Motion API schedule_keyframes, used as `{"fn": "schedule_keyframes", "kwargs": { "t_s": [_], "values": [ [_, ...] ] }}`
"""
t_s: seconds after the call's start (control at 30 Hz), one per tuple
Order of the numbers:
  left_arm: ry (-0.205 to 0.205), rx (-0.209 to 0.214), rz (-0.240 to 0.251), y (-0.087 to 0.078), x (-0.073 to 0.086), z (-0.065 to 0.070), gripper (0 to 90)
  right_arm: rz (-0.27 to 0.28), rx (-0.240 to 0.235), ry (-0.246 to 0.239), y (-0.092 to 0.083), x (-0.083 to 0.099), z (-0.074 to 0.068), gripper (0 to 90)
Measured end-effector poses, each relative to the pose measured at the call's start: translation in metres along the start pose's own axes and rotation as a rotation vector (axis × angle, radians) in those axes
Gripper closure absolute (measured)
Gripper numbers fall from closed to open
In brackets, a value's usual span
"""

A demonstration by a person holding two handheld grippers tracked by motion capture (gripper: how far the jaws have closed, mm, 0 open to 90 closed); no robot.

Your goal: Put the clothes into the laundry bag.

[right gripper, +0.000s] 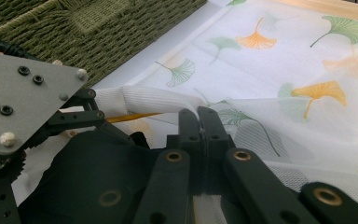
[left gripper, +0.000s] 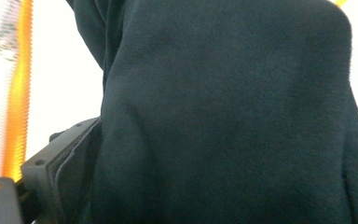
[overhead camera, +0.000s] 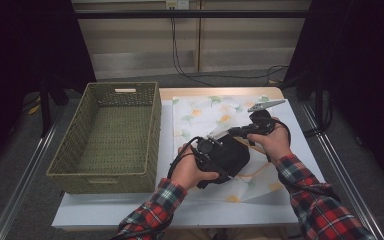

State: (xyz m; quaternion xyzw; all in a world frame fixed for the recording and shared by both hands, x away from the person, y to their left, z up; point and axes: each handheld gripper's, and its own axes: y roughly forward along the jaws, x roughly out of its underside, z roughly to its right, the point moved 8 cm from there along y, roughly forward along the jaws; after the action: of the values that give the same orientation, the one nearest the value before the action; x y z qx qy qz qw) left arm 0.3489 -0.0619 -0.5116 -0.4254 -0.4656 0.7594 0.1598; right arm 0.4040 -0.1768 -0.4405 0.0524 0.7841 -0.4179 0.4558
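— So where's the dark cloth (overhead camera: 232, 159) sitting?

— Middle of the tabletop (overhead camera: 130, 210), near the person, bunched into a lump on top of the ginkgo-print cloth (overhead camera: 205, 112). The left gripper (overhead camera: 215, 150) is pushed into it from the left. From that gripper's own view, the dark cloth (left gripper: 223, 116) crowds right up to the lens.

— Clamped on it?

— I'd say not: its jaws stand wide apart with the fabric slumped between them, resting rather than pinched.

— And the other hand?

— The right gripper (overhead camera: 254, 125) is just right of the lump. Its jaws (right gripper: 199, 121) are pressed together on a raised fold of the ginkgo-print cloth (right gripper: 307, 70), with white fabric showing between them. That lifts the sheet's edge off the tabletop, probably to keep the thin layer apart from the dark one so only one gets picked up.

— Why the basket?

— The green woven basket (overhead camera: 105, 175) stands to the left, open side up and touching the ginkgo-print cloth's left edge. It's a short carry from the lump, so it looks like the likely drop-off.
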Motion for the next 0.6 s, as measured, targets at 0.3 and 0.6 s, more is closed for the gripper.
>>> {"fn": "schedule_keyframes", "kwargs": {
  "t_s": [0.3,0.6],
  "values": [
    [0.026,-0.03,-0.022,0.0079,0.0023,-0.0022,7.7,0.006,0.003,0.002,-0.0007,-0.0002,0.0005,90.0],
    [0.051,-0.051,-0.059,0.0105,0.0073,0.0001,22.8,-0.005,0.009,-0.001,0.0009,0.003,0.0021,90.0]
  ]
}}
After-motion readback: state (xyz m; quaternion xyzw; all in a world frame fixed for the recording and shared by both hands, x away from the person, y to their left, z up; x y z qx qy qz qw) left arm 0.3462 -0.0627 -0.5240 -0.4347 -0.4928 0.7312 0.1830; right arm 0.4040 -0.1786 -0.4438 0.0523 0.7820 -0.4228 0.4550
